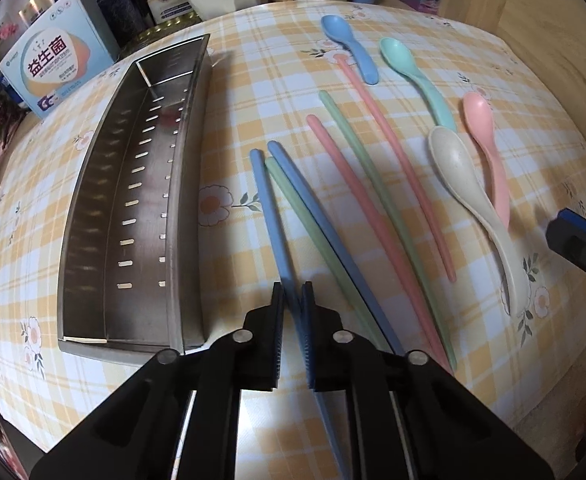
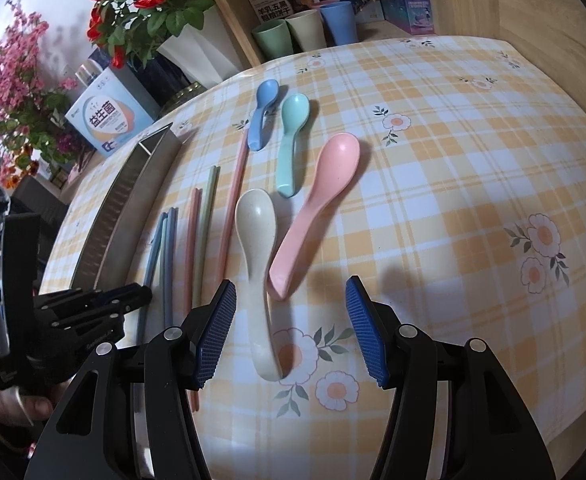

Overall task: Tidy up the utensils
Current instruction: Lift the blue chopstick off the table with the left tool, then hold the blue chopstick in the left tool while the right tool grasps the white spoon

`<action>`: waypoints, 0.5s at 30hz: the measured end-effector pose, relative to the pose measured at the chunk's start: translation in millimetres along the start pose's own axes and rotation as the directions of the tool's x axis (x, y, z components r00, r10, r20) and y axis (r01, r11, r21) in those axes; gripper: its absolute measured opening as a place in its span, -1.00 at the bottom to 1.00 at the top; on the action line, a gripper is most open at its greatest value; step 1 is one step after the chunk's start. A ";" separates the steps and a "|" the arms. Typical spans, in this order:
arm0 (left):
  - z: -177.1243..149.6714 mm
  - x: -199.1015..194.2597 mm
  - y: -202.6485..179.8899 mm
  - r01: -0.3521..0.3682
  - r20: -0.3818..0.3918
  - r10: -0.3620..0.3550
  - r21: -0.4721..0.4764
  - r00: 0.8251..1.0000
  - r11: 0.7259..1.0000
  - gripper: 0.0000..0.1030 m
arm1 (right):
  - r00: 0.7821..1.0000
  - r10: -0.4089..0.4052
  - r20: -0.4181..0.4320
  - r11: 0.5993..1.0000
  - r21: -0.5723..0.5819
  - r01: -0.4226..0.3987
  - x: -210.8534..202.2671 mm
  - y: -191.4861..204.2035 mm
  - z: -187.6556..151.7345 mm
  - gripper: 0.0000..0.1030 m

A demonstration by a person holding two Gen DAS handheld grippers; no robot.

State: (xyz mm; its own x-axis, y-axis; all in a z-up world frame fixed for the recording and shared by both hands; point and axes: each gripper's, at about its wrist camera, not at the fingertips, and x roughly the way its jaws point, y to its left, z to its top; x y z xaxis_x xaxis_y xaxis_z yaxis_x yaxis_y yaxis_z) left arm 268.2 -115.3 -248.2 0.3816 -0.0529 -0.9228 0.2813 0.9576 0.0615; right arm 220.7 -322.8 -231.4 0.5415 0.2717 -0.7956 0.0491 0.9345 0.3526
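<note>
Chopsticks are lying beside the steel tray [image 1: 93, 208]; your left gripper [image 1: 293, 300] is pinching one blue chopstick [image 1: 271, 216] near its thick end. Being light, stiff and slippery, it may be pivoting. Your right gripper [image 2: 291, 312] is hovering open over the cream spoon [image 2: 255, 240].

Brushed metal tray [image 1: 93, 216], matt plastic spoons [image 1: 465, 184]

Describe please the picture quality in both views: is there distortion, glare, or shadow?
Left wrist view: strong fisheye bending, the metal tray looks curved; dull reflections inside it; dark corners. Right wrist view: the same bending, the tablecloth bulges like a dome; soft shadows lie beside the pink spoon and under the right tongs; the hand at the lower left is blurred.
</note>
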 end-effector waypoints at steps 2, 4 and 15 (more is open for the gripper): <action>-1.5 -1.2 3.4 0.020 0.001 -0.020 -0.027 1.000 0.999 -0.86 | 1.000 0.007 -0.005 1.000 -0.007 -0.007 0.0 2.4 -1.0 -0.02; -2.2 -4.9 8.2 0.034 0.011 -0.033 -0.053 0.999 0.998 -0.89 | 1.000 0.010 -0.016 1.000 -0.017 -0.010 1.0 5.7 -2.7 -0.07; -10.4 -18.1 15.0 0.141 0.040 -0.138 -0.080 0.990 0.987 -0.89 | 0.998 0.008 -0.060 0.996 -0.092 -0.014 15.4 28.7 -11.0 -0.38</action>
State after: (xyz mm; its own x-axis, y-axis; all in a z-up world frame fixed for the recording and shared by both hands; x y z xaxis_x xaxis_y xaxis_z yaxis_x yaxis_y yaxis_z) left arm 256.3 -97.1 -234.4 0.3738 -0.1958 -0.9066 0.2606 0.9603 -0.0999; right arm 221.2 -289.2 -238.9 0.4908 0.2925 -0.8207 -0.0359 0.9479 0.3164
